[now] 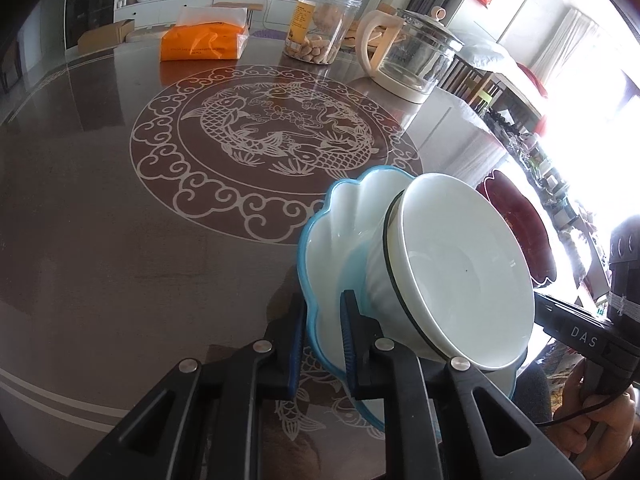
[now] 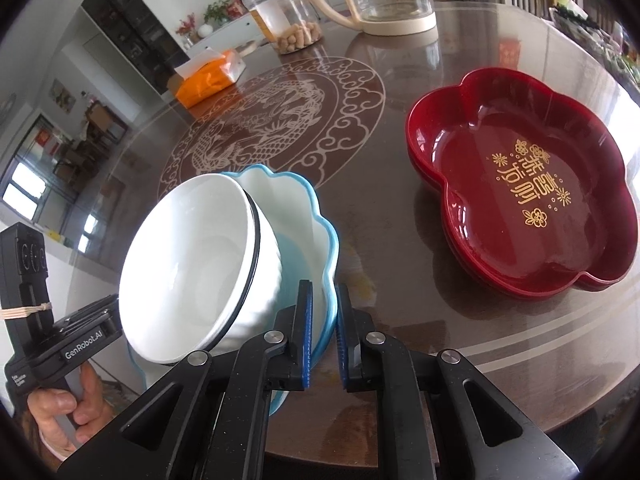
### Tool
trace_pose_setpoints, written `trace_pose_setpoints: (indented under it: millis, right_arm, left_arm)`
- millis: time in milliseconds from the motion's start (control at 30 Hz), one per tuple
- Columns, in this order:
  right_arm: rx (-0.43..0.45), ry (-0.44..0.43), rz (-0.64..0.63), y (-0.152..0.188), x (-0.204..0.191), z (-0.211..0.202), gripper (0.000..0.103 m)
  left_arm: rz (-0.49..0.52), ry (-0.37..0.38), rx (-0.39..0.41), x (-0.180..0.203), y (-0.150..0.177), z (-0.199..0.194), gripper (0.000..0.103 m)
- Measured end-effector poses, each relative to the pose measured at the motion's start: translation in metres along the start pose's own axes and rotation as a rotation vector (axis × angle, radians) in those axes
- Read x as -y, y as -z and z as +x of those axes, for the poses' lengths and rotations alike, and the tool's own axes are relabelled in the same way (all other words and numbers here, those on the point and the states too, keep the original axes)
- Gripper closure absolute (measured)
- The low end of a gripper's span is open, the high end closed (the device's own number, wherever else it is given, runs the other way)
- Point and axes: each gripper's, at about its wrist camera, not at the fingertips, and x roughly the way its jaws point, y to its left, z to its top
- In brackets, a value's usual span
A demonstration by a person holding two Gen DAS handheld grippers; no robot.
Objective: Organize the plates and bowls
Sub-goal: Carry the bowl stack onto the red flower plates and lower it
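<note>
Bowl stack sits near the tabletop's near edge: a white bowl (image 1: 460,264) with a dark rim line is nested, tilted, inside a scalloped blue-rimmed dish (image 1: 340,232). I see my left gripper (image 1: 322,344) pinching the dish's scalloped wall on one side, one pad inside and one outside, and my right gripper (image 2: 323,336) pinching the opposite wall the same way. From neither wrist can I tell whether the dish's base rests on the tabletop (image 1: 120,240) or hangs just above it; the white bowl and my own fingers hide the underside. The dish's near edge is cut off behind the gripper bodies. A red flower-shaped tray (image 2: 520,184) lies toward the right edge, well apart from the stack; in the left view only a sliver of it shows past the bowl. Toward the far edge stand a glass kettle (image 1: 416,56), a clear jar (image 1: 320,28) and an orange tissue pack (image 1: 204,40). A hand (image 2: 68,408) grips the left handle, partly out of frame.
</note>
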Motion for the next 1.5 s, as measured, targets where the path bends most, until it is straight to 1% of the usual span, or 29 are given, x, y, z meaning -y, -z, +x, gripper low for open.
trace_pose_setpoints:
  millis: [133,233,433,567,667,833,1000,1167,1300,1367,1400,1500]
  right_arm:
    - [0.03,0.002,-0.009,-0.004,-0.003,-0.011,0.09]
    - [0.051,-0.001,-0.008,-0.007,-0.004,-0.023,0.09]
    - [0.115,0.014,0.008,-0.021,0.006,-0.051,0.09]
    - [0.16,0.047,0.036,-0.034,0.025,-0.072,0.09]
    - [0.197,0.09,0.055,-0.044,0.044,-0.088,0.09]
    - [0.238,0.162,0.098,-0.057,0.083,-0.106,0.09]
    - [0.252,0.206,0.164,-0.06,0.122,-0.109,0.09]
    - [0.251,0.216,0.231,-0.053,0.15,-0.099,0.09]
    - [0.229,0.206,0.257,-0.044,0.161,-0.084,0.09]
    - [0.222,0.194,0.275,-0.038,0.165,-0.079,0.09]
    - [0.237,0.19,0.272,-0.036,0.164,-0.08,0.09]
    - [0.245,0.188,0.274,-0.034,0.164,-0.079,0.09]
  left_arm:
    - [-0.001,0.009,0.019,0.005,-0.005,-0.009,0.087]
    - [0.016,0.014,0.044,0.013,-0.013,-0.017,0.087]
    - [0.076,0.036,0.081,0.048,-0.041,-0.022,0.087]
    - [0.13,0.07,0.097,0.083,-0.062,-0.014,0.087]
    - [0.17,0.099,0.099,0.113,-0.075,0.0,0.087]
    - [0.22,0.149,0.076,0.156,-0.093,0.029,0.087]
    - [0.268,0.165,0.047,0.187,-0.097,0.061,0.087]
    - [0.28,0.15,0.01,0.195,-0.091,0.085,0.087]
    - [0.294,0.129,-0.015,0.192,-0.084,0.096,0.087]
    - [0.324,0.114,0.01,0.195,-0.08,0.094,0.087]
    - [0.327,0.111,0.011,0.195,-0.08,0.094,0.087]
    - [0.333,0.113,0.015,0.195,-0.08,0.094,0.086]
